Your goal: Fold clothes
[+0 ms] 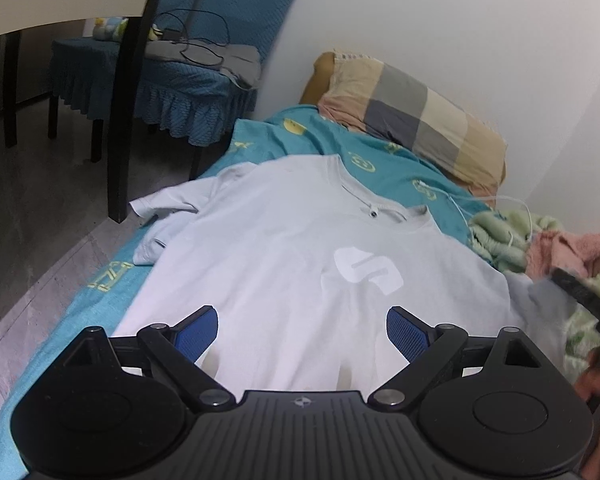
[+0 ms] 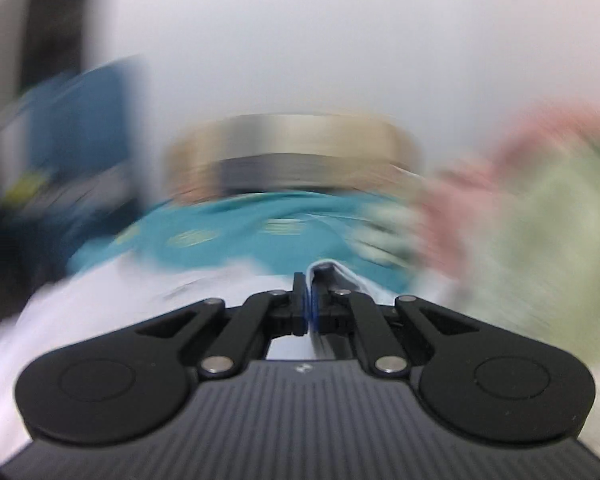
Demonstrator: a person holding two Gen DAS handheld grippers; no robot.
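The left gripper (image 1: 302,334) was black, with two round bumps at the bottom of the frame, ribbed lines in the middle and a tiny white mark. Its fingers (image 1: 406,334) had blue bumpy pads. Shiny silver screws sat on the black bars. The right gripper (image 2: 309,300) looked the same: black, ribbed, with silver screws and blue pads.

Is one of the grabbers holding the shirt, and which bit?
The right gripper is shut on the T-shirt, pinching a folded edge; which edge is too blurred to tell. The left gripper is open, holding nothing.
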